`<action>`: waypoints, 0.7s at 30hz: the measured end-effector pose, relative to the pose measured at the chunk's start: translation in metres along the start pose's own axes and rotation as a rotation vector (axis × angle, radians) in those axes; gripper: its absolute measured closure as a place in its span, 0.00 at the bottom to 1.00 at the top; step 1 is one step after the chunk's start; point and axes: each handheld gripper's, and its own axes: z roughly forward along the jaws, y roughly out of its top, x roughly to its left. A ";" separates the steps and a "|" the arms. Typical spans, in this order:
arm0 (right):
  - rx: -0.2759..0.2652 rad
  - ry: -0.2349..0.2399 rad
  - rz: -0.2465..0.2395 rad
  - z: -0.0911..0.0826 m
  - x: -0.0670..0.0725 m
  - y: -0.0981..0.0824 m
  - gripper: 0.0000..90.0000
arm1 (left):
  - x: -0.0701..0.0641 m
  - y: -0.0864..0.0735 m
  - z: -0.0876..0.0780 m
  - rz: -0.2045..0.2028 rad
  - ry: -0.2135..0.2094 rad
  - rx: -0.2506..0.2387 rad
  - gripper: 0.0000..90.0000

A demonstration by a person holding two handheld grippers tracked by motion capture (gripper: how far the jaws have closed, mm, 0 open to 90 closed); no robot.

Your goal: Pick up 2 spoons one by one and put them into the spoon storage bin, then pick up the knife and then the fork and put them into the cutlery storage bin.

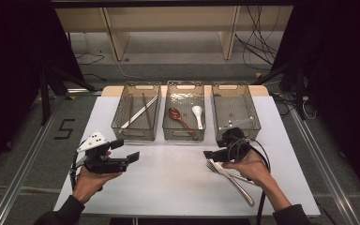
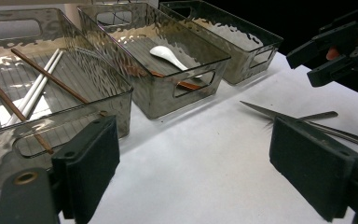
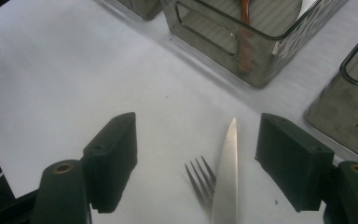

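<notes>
The step in hand looks like picking up cutlery to sort into the bins: the right gripper [image 3: 196, 163] hovers with jaws spread wide over the knife [image 3: 226, 172] and fork [image 3: 201, 179] lying on the desk [image 1: 168, 173], grasping nothing. Next it must lower and close on one. The left gripper [image 2: 193, 163] waits released, empty.

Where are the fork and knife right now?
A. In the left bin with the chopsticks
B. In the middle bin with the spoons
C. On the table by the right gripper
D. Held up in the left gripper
C: the fork and knife lie on the white table, between the open jaws of the right gripper.
</notes>
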 end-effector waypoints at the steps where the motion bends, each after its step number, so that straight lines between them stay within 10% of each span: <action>1: 0.000 0.002 0.001 0.000 0.001 -0.001 0.33 | -0.001 0.000 0.000 0.001 -0.001 0.000 0.17; 21: 0.071 -0.003 -0.014 0.000 0.008 -0.019 0.25 | 0.000 -0.001 -0.001 0.004 -0.002 0.002 0.17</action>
